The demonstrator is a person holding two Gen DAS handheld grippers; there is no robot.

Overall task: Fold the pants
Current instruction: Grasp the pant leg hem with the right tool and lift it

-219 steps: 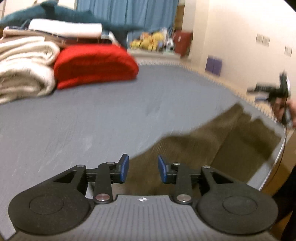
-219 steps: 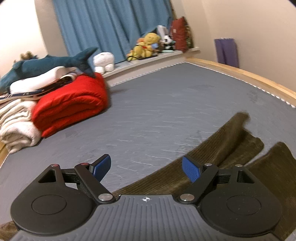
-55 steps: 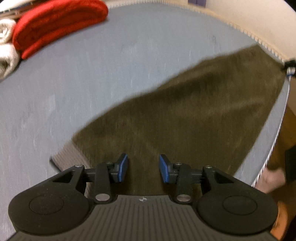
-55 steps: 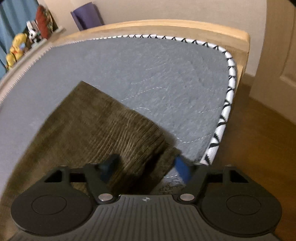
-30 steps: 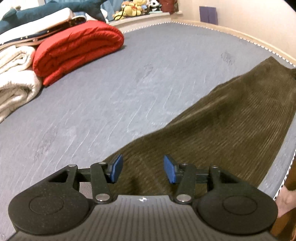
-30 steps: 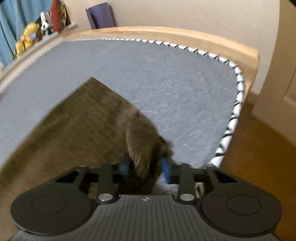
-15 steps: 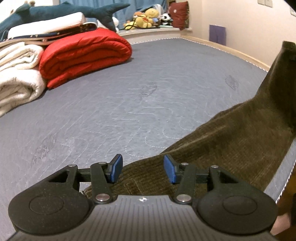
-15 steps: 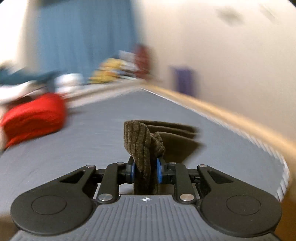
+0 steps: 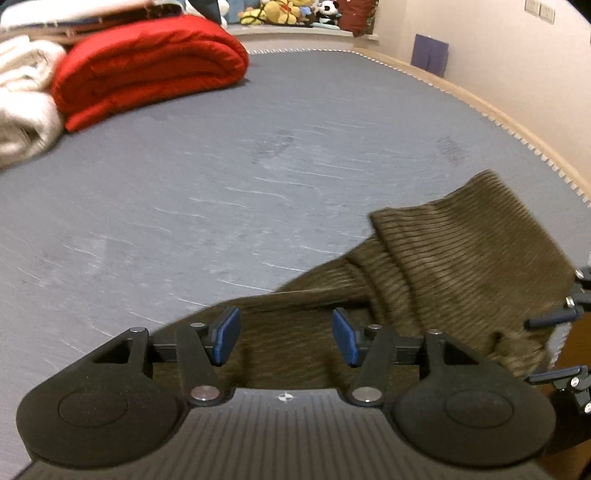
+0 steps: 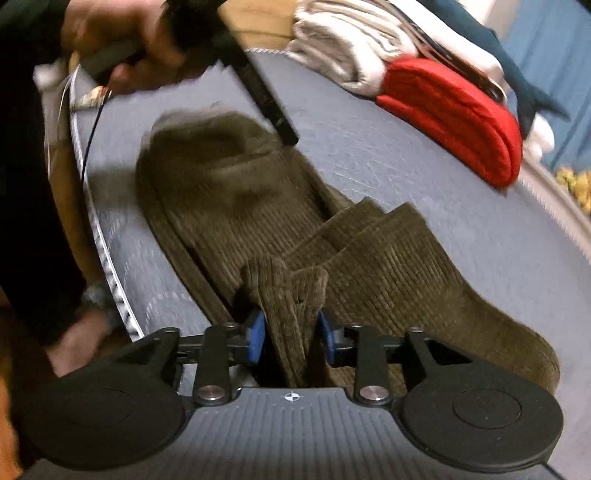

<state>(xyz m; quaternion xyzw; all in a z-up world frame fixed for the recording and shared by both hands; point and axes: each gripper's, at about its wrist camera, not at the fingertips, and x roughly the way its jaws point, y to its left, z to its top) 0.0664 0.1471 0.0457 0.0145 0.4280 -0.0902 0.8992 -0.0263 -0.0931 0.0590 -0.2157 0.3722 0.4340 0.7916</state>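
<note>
Here, olive-brown corduroy pants (image 10: 255, 206) lay doubled over on a grey quilted mattress (image 9: 229, 177), close to its near edge. Seen from the right wrist camera, the leg ends had been carried back over the upper half of the garment, so ribbed layers were stacked, and the hems sat just in front of the right gripper (image 10: 291, 338). A bunched tuft of the corduroy stood upright between that gripper's blue pads (image 10: 256, 339). Its jaws were opening; the cloth was between them, a dark gap showing on the left side, and the pads no longer pressed it.

From the left wrist camera, the left gripper (image 9: 284, 334) hovered over the cloth with its blue pads spread apart and opening, nothing pinched between them, only the pants' surface lying beneath. The folded-over portion rose in a thick ribbed flap to the right, near the mattress edge.

At the upper left of the right wrist view, a person's hand (image 10: 125, 40) gripped a dark handle, blurred. Farther back on the mattress lay a rolled red quilt (image 9: 147, 66) beside folded white blankets (image 9: 22, 107), well apart from the pants. Plush toys (image 9: 291, 9) lined a ledge beyond.
</note>
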